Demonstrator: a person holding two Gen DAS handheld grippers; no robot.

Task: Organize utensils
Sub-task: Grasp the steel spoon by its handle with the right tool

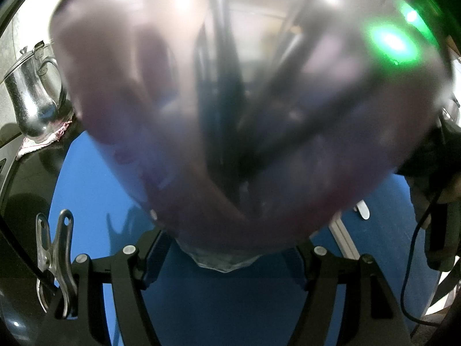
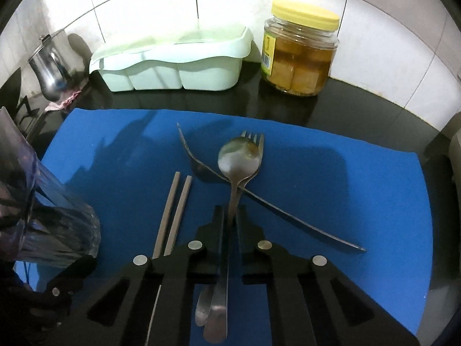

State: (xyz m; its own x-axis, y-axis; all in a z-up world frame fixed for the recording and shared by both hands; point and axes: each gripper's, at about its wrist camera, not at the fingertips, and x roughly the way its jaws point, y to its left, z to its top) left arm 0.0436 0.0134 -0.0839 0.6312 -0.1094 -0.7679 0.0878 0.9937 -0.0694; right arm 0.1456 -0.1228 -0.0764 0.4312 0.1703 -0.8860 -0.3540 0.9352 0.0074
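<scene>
My left gripper [image 1: 227,248] is shut on a clear glass tumbler [image 1: 245,109] that fills the left wrist view; dark blurred shapes show through it. The same glass [image 2: 49,225] shows tilted at the left of the right wrist view, above the blue mat [image 2: 331,178]. My right gripper [image 2: 230,216] is shut on the handle of a metal spoon [image 2: 237,158], bowl pointing away. A fork [image 2: 256,144] lies under the spoon, a second fork [image 2: 259,199] crosses beneath, and two metal chopsticks [image 2: 173,210] lie to the left.
A pale green divided utensil tray [image 2: 170,63] stands at the back against the tiled wall. A yellow-lidded jar [image 2: 299,52] stands right of it. A steel jug [image 2: 52,69] sits back left on a cloth. The counter is black. A metal clip [image 1: 54,256] hangs at my left gripper.
</scene>
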